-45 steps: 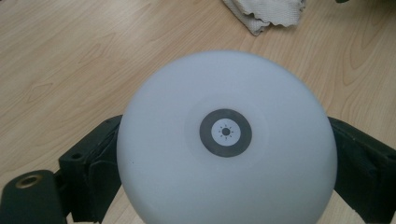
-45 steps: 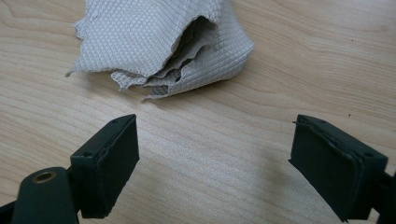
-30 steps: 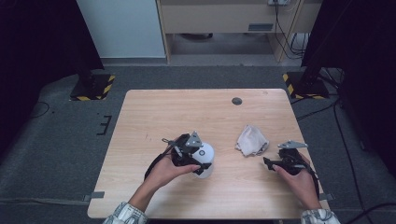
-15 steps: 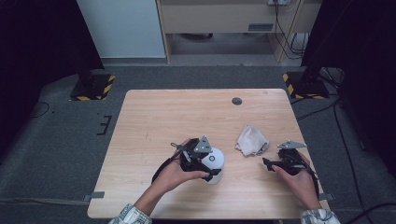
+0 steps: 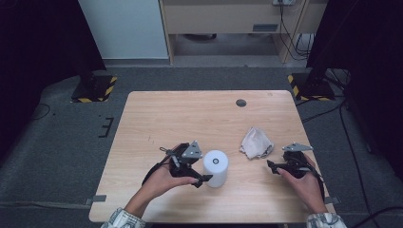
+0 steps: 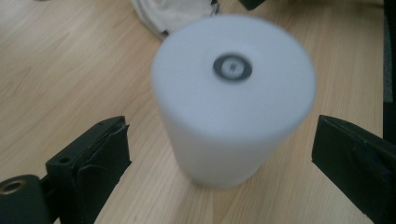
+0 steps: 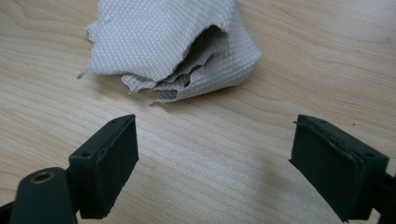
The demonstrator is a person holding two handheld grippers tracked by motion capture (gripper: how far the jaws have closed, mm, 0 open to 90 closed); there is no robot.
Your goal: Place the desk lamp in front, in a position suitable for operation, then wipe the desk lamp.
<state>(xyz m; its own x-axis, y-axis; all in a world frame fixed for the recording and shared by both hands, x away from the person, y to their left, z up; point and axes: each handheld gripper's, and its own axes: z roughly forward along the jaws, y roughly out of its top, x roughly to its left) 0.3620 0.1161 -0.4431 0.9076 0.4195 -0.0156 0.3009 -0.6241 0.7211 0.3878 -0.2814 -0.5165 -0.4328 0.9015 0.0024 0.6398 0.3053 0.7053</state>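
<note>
Black rubbery pads of my left gripper stand spread either side of the smooth white cylinder, bare wood showing in both gaps. My right gripper, jaws just widened and holding nothing, faces the crumpled waffle-textured cloth lying just ahead, on the open tabletop.

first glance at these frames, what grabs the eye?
The white cylinder standing upright near the front middle of the wooden table, with the left gripper open around it, jaws clear of its sides. Right of it lies a crumpled grey cloth, with the right gripper open just short of it.
</note>
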